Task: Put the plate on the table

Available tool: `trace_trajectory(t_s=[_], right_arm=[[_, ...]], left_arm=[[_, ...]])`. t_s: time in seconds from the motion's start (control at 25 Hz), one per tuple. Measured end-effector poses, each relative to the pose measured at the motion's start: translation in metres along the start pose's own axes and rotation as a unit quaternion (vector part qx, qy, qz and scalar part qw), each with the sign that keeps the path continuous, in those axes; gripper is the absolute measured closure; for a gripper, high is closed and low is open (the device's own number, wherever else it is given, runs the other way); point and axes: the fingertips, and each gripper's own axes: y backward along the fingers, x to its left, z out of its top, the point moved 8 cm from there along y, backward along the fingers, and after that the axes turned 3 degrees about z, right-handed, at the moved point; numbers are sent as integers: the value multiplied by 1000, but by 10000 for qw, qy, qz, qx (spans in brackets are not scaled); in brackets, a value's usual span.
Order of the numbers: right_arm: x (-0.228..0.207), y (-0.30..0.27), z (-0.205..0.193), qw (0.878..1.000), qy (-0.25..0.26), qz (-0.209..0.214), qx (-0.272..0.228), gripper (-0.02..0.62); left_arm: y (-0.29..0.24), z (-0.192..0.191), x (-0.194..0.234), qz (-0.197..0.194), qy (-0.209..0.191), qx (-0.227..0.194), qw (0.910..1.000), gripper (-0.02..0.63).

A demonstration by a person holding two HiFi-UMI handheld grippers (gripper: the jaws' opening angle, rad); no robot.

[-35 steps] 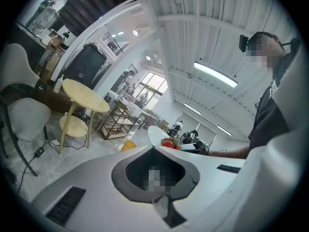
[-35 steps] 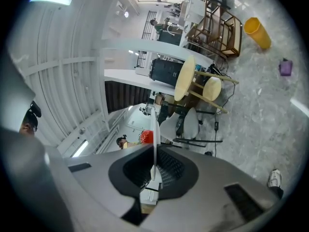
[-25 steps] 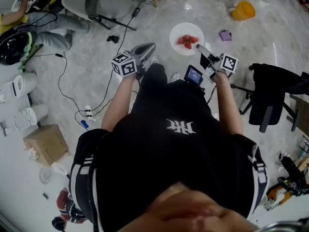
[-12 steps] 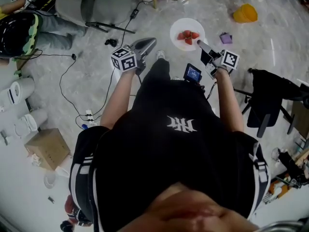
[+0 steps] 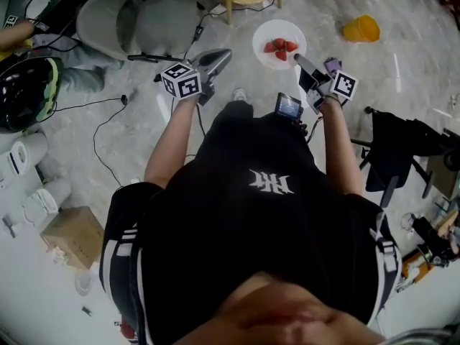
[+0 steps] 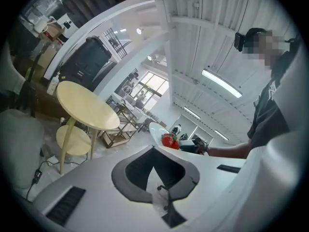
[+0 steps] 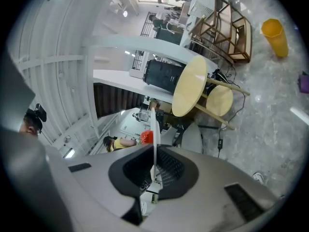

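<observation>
**Right gripper (image 5: 300, 63) carrying the plate (image 5: 277, 33) toward the round table (image 7: 190, 86)**

Right gripper is pinching the plate by the rim on the side away from the table, with its jaws closing almost fully on the thin white edge. The plate is hanging in the air short of the table and is not yet over it, with strawberries (image 5: 281, 47) riding on it. Left gripper (image 5: 218, 58) is travelling beside it, also short of the table, jaws together and nothing between them. Over the last second the table's pale top is coming into the head view, and both grippers are drawing nearer to it, so the person is walking the plate to the table. Judged from this, the carry is nearing its end, while reaching over the tabletop and setting the plate down are still remaining
</observation>
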Motion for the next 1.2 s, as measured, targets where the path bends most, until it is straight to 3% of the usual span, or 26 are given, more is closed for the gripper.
trace_trajectory(t_s=[0.4, 0.64, 0.88, 1.2], right_arm=[[0, -24, 27, 9999, 4, -61, -156, 581], [-15, -48, 70, 9998, -115, -16, -132, 581], [-20, -53, 89, 9998, -47, 148, -99, 581], [-39, -73, 184, 9994, -42, 346, 33, 581]], left_arm=[[-15, 20, 34, -91, 127, -3, 9999, 604], [-39, 50, 65, 35, 152, 9, 9999, 604], [-51, 63, 62, 121, 22, 7, 9999, 604], [-121, 114, 87, 274, -59, 32, 9996, 604]])
